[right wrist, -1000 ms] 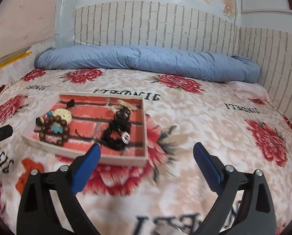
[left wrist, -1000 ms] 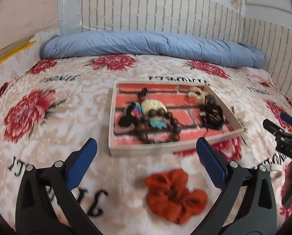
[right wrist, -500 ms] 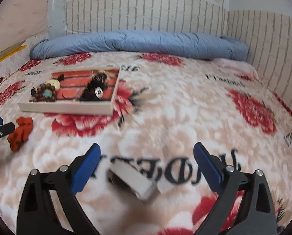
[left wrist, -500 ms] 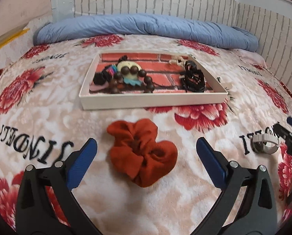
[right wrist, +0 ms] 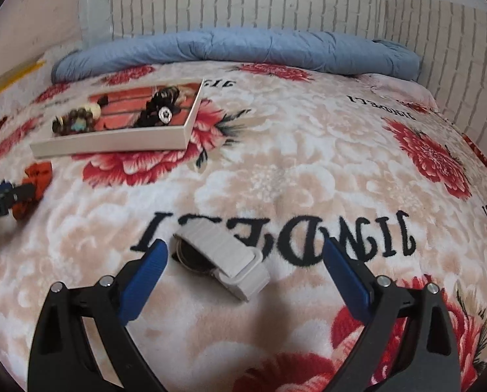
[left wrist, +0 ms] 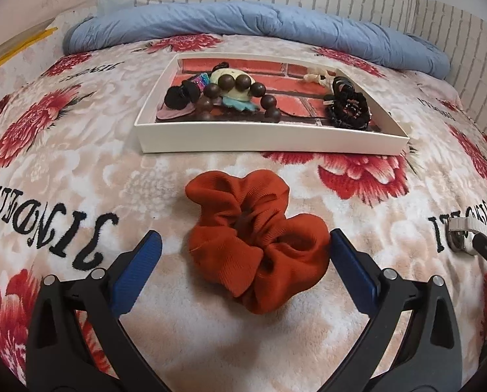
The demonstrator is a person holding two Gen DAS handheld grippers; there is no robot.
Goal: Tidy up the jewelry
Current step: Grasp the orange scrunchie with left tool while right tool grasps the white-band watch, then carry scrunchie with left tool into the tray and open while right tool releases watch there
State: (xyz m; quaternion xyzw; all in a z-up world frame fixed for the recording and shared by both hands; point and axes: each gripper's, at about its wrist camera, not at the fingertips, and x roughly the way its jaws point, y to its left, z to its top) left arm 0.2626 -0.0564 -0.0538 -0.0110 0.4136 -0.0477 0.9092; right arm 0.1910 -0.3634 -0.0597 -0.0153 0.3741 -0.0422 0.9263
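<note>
Jewelry sits heaped in a shallow white tray (left wrist: 269, 137) at twelve o'clock from the left gripper (left wrist: 245, 248); inside, against a red brick-print base, a bracelet of big dark wooden beads (left wrist: 240, 93) rings a cream and turquoise piece that is hard to make out; at its nine o'clock, a black clip (left wrist: 181, 94) and something pink beneath it, half hidden by the tray wall; over at three o'clock in the tray, a tangle of black bands (left wrist: 348, 106) with a cream tie (left wrist: 315, 76) behind. Outside the tray, a rust-orange scrunchie (left wrist: 256, 238), ribbed and ruffled, lies on the fuzzy floral blanket (left wrist: 80, 170) right between the left gripper's wide-spread blue pads; no contact that I can see. Right wrist view now: right gripper (right wrist: 245, 251) spread wide too; a watch (right wrist: 220, 258) with a pale grey ribbed strap lies between its fingers, nearer the nine o'clock pad (right wrist: 145, 277), its round dark case mostly covered by the strap. Left gripper tip pokes in at nine o'clock, cut off by the frame; a blue quilt (right wrist: 237, 49) is rolled along the white brick wall at twelve.
</note>
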